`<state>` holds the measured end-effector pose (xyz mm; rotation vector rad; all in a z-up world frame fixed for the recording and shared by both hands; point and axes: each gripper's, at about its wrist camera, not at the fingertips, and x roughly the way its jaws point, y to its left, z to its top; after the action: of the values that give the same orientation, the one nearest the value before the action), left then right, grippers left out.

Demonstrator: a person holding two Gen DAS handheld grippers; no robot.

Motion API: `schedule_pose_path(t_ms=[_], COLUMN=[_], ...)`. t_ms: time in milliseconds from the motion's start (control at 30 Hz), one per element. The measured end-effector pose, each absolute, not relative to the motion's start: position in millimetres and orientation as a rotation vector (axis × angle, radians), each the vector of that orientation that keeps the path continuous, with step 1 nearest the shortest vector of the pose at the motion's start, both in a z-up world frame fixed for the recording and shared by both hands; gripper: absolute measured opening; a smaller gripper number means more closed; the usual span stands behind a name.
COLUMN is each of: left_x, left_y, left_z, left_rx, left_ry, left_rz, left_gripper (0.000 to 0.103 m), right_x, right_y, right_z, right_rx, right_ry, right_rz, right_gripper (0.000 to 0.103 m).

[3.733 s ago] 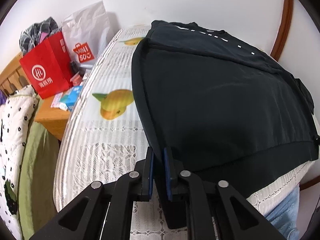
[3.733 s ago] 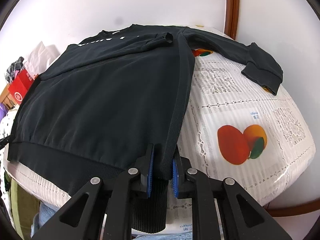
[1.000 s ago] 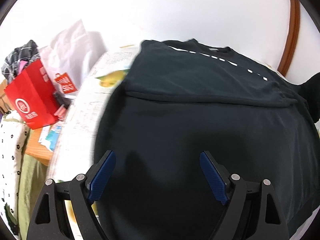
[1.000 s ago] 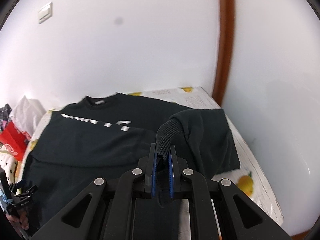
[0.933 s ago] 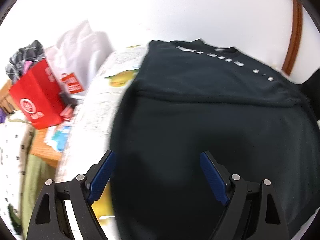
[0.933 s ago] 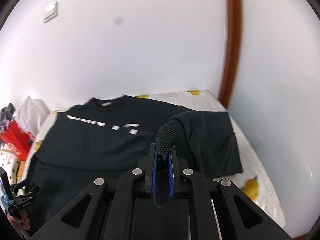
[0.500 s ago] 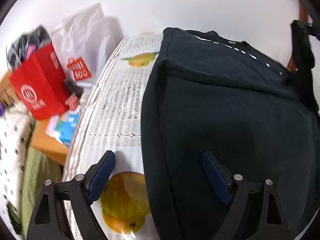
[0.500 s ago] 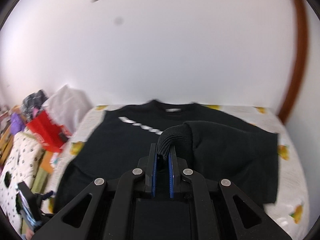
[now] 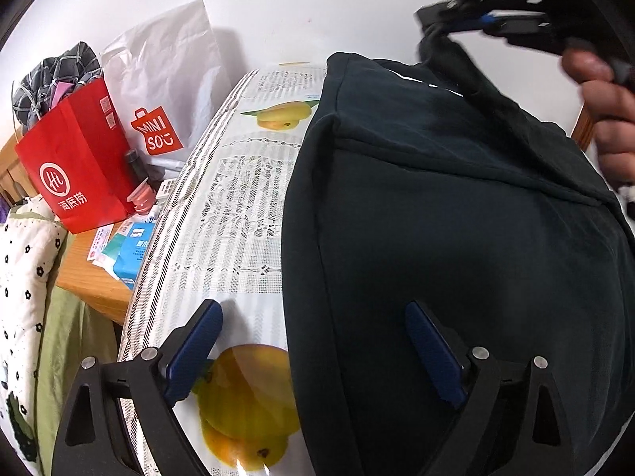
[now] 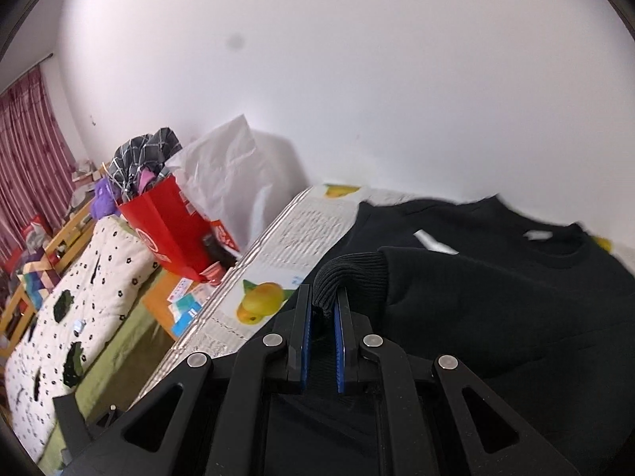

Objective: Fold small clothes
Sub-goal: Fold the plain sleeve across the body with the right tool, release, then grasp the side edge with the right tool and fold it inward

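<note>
A black long-sleeved sweatshirt [image 9: 456,238] lies spread on a table with a white fruit-print cloth [image 9: 234,214]. My left gripper [image 9: 313,341] is open and empty, low over the sweatshirt's left side edge near the front. My right gripper [image 10: 322,309] is shut on the ribbed sleeve cuff [image 10: 349,273] and holds the sleeve lifted over the chest of the sweatshirt [image 10: 516,297]. The right gripper also shows in the left wrist view [image 9: 496,20], high at the far right, with the sleeve hanging from it.
A red paper bag [image 9: 75,158] and a white shopping bag [image 9: 166,91] stand on a wooden side table [image 9: 91,273] left of the table. A spotted quilt [image 10: 63,317] lies further left. A white wall runs behind.
My right gripper has carried the sleeve cuff leftwards across the sweatshirt's chest. My left gripper stays open and has shifted left towards the garment's side edge.
</note>
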<state>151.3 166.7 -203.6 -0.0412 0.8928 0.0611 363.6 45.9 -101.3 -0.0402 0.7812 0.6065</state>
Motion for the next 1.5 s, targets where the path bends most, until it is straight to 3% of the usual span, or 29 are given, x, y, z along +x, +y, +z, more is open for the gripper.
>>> schedule_pose_path(t_ms=[100, 167, 200, 233, 500, 933, 1100, 1167, 1267, 1500], left_x=[151, 151, 151, 151, 151, 106, 80, 67, 50, 19], left_y=[167, 167, 167, 167, 168, 168, 162, 156, 150, 152], left_z=[-204, -203, -204, -204, -204, -198, -197, -197, -196, -195], left_rx=[-0.042, -0.041, -0.041, -0.041, -0.042, -0.076, -0.057, -0.024, -0.016, -0.073], left_ry=[0.893, 0.893, 0.893, 0.893, 0.894, 0.920, 0.925, 0.916, 0.908, 0.900], left_rz=[0.061, 0.061, 0.061, 0.062, 0.061, 0.006, -0.017, -0.026, -0.033, -0.040], left_gripper=[0.094, 0.094, 0.094, 0.094, 0.094, 0.091, 0.083, 0.068, 0.058, 0.053], right_x=[375, 381, 385, 387, 361, 239, 189, 172, 149, 110], right_y=[51, 51, 50, 48, -32, -236, -311, -327, -341, -331], right_z=[-120, -131, -137, -142, -132, -133, -150, -156, -167, -188], right_rx=[-0.016, 0.003, 0.004, 0.001, 0.015, -0.193, -0.068, -0.029, 0.019, 0.097], right_ry=[0.822, 0.857, 0.895, 0.930, 0.913, 0.822, 0.858, 0.868, 0.894, 0.918], right_rz=[0.596, 0.609, 0.609, 0.605, 0.497, 0.017, -0.046, -0.042, -0.018, 0.092], right_gripper=[0.018, 0.033, 0.050, 0.053, 0.053, 0.053, 0.053, 0.053, 0.053, 0.051])
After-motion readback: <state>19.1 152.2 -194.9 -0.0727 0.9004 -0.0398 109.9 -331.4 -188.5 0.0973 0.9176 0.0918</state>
